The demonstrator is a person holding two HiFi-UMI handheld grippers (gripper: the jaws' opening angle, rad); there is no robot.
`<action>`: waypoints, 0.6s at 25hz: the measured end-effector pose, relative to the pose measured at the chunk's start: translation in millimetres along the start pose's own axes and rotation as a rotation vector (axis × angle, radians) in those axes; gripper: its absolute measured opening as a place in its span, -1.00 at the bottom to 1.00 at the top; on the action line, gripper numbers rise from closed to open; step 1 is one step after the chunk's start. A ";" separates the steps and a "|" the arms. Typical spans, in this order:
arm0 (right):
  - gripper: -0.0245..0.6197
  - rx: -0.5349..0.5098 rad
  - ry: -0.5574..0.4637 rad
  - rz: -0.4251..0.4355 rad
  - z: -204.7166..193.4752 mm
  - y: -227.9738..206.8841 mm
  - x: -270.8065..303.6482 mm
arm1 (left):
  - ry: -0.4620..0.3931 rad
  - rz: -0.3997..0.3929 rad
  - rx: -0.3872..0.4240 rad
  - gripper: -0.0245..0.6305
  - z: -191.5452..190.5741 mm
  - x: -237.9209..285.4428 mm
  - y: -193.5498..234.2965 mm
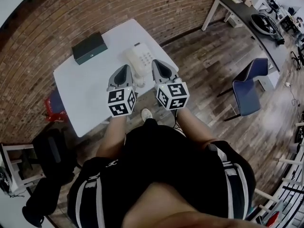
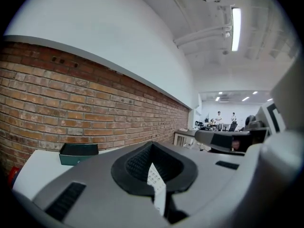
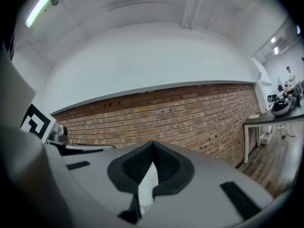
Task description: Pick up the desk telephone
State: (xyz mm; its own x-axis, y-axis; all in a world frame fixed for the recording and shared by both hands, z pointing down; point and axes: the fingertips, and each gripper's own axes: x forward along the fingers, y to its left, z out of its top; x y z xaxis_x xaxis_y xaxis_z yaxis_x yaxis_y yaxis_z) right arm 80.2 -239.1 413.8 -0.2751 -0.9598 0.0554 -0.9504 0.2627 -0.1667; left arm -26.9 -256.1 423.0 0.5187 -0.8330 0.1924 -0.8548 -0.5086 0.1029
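A white desk telephone (image 1: 140, 60) lies near the front right part of a white table (image 1: 90, 89). My left gripper (image 1: 124, 68) hangs over the table just left of the phone, jaws shut and empty. My right gripper (image 1: 156, 62) is at the phone's right edge, also shut with nothing in it. In the left gripper view the shut jaws (image 2: 152, 145) meet at the tip, and the phone's keypad (image 2: 155, 178) shows through the slot below them. In the right gripper view the jaws (image 3: 153, 144) are closed too, with a strip of the white phone (image 3: 148, 184) below.
A dark green box (image 1: 89, 48) (image 2: 78, 153) sits at the table's far side by the brick wall (image 1: 71, 13). A blue chair (image 1: 251, 87) stands to the right, with a black desk (image 1: 247, 13) beyond it. A black bag (image 1: 52, 151) sits on the floor at left. Two people (image 2: 218, 118) stand far off.
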 end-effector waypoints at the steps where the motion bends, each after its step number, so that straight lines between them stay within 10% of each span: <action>1: -0.93 -0.003 0.004 0.004 1.8 -5.8 12.9 | 0.003 0.005 0.000 -0.93 2.5 11.6 5.7; 15: -0.93 -0.014 0.144 0.068 -14.7 -57.1 152.6 | 0.103 0.094 -0.088 -0.93 -6.8 121.9 80.9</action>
State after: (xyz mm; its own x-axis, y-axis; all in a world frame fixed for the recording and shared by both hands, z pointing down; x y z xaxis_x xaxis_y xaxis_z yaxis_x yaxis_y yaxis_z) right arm 90.4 -399.1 446.3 -0.3560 -0.9160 0.1850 -0.9305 0.3292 -0.1607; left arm -32.9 -397.3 461.4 0.4366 -0.8467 0.3042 -0.8995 -0.4050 0.1639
